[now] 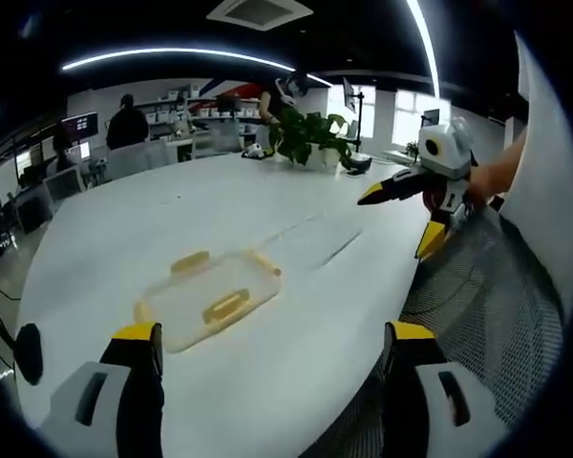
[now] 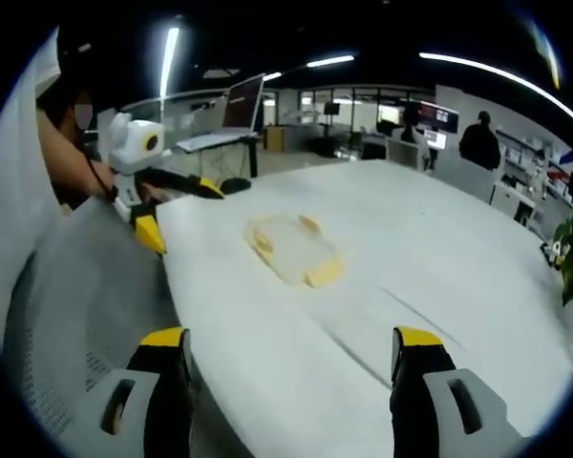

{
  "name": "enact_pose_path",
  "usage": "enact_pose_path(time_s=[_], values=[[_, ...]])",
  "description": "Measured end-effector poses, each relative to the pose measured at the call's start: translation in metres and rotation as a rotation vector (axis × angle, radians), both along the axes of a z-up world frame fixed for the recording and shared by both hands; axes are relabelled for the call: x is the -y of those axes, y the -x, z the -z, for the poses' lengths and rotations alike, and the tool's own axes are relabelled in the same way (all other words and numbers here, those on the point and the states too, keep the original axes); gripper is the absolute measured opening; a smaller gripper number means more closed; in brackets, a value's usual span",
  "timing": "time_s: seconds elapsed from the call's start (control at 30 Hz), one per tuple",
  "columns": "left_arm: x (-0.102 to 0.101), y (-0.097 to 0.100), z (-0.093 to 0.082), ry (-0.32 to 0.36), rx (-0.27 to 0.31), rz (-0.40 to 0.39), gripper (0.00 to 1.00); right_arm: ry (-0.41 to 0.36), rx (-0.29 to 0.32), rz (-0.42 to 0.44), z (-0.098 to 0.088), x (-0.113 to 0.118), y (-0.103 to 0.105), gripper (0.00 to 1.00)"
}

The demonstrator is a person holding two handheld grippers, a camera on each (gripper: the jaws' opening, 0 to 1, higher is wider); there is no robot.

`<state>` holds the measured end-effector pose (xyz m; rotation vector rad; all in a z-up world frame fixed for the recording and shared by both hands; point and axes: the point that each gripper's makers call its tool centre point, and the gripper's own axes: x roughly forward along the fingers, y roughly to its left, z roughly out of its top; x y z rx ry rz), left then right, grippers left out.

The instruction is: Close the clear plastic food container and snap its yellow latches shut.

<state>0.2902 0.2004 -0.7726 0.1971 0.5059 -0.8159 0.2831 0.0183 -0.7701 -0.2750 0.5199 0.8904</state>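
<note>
On the white desk (image 1: 296, 315), near its edge: container (image 1: 208, 300) with yellow latches (image 1: 225, 306), lying alone, touched by nothing. Seems to have its lid on already, though too blurred to say whether fully seated. Left gripper (image 1: 267, 348) spread wide, empty, just short of the container. Right gripper (image 2: 291, 353) likewise spread and empty, well apart from the container (image 2: 292, 248); also seen from the left gripper view, off the desk edge above a mesh chair (image 1: 487, 305). Step in hand, by judgement: the approach, nothing latched yet. Next: bring both grippers in from opposite sides, steady the container with one, press each latch down with the other. Light and likely to slide if pushed unbraced.
</note>
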Motion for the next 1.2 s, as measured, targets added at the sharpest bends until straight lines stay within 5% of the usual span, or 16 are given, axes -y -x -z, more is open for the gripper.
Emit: enact_pose_path(time_s=[1.2], values=[[-0.017,-0.026,0.019,-0.083,-0.046,0.049,0.95,0.058,0.003,-0.072,-0.002,-0.012,-0.029,0.82]])
